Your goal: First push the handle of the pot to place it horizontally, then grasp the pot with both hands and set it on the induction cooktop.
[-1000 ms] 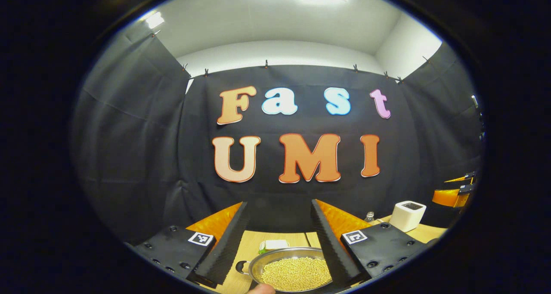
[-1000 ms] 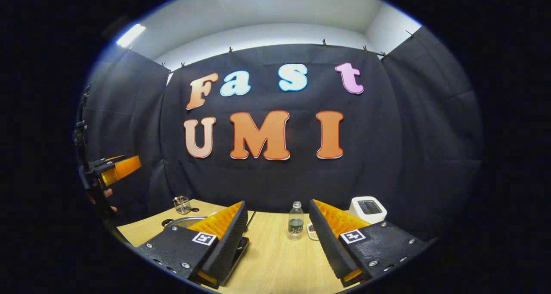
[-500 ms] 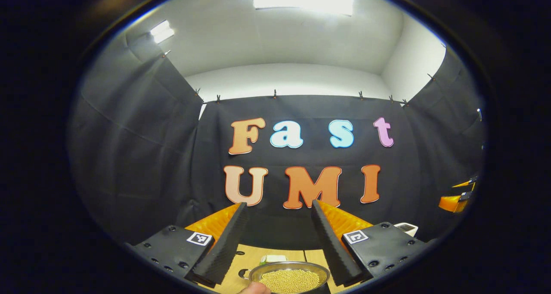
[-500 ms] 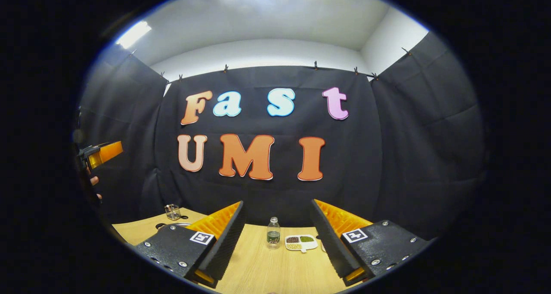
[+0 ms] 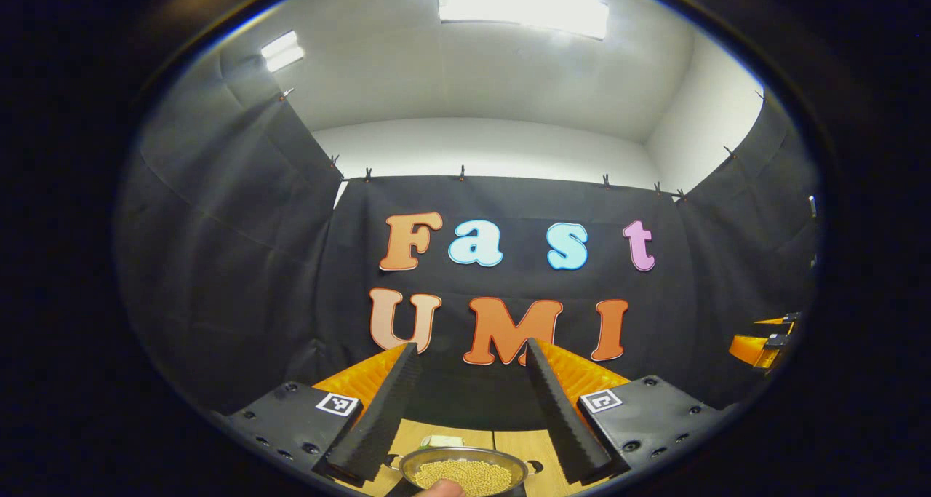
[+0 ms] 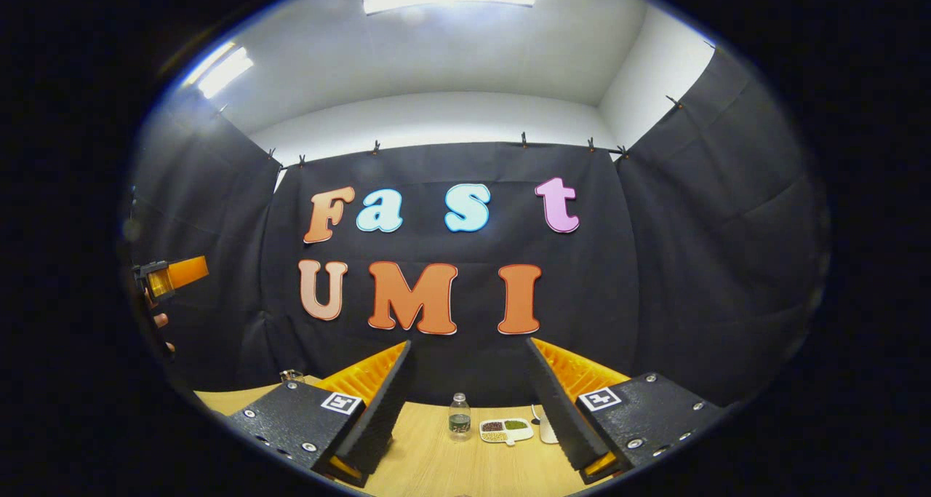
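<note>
A metal pot (image 5: 462,474) filled with yellow beans sits on the wooden table (image 5: 509,442), at the bottom of the left gripper view. My left gripper (image 5: 471,344) hangs above and short of the pot, open, with nothing between its fingers (image 5: 378,417). A fingertip (image 5: 435,488) shows at the pot's near rim. My right gripper (image 6: 468,342) is open and holds nothing over the table (image 6: 436,460). It also appears far right in the left gripper view (image 5: 764,340). The left gripper (image 6: 171,275), with a hand behind it, appears far left in the right gripper view.
A small white and green object (image 5: 440,441) lies just beyond the pot. Ahead of the right gripper stand a small bottle (image 6: 459,417) and a divided dish of beans (image 6: 507,430). A glass jar (image 6: 291,375) sits at the table's left. The black cloth wall bounds the back.
Both views have tilted upward, showing more ceiling and less table. The pot now looks smaller and lower in the left gripper view. The white box has slipped out of both views.
</note>
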`<state>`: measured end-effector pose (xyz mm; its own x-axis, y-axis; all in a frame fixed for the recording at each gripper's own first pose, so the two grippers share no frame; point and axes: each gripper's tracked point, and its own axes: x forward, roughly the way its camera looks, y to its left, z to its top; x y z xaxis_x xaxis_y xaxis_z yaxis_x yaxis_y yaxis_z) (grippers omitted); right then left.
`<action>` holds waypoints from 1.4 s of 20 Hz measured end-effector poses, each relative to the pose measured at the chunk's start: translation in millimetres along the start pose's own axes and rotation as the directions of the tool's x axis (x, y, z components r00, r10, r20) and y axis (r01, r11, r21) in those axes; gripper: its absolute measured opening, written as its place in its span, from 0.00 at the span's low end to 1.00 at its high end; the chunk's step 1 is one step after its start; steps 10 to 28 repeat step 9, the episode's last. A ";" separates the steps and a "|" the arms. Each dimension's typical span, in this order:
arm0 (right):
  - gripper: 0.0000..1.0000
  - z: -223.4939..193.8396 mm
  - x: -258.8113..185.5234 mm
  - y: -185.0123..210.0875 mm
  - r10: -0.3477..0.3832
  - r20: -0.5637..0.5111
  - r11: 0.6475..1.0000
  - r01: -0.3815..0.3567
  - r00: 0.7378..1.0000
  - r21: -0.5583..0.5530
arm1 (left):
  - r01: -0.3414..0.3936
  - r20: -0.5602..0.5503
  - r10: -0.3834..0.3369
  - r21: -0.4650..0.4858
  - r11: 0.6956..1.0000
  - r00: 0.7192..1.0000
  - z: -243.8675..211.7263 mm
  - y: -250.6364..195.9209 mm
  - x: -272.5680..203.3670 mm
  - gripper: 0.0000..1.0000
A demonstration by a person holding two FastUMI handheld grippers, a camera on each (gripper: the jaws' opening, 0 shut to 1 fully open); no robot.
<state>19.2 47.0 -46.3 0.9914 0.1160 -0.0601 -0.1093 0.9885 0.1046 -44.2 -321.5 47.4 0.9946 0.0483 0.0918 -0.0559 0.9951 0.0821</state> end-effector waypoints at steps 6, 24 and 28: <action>0.97 13.9 -5.8 10.1 0.046 0.001 0.999 -0.046 0.999 0.000 | -0.016 -0.062 0.012 -0.065 0.998 0.998 -6.1 4.7 14.8 0.99; 0.93 26.6 -5.5 15.4 0.057 0.039 0.998 -0.058 0.998 0.023 | -0.055 -0.054 0.052 -0.065 0.996 0.997 -6.6 15.9 14.3 0.98; 0.93 26.6 -5.5 15.4 0.057 0.039 0.998 -0.058 0.998 0.023 | -0.055 -0.054 0.052 -0.065 0.996 0.997 -6.6 15.9 14.3 0.98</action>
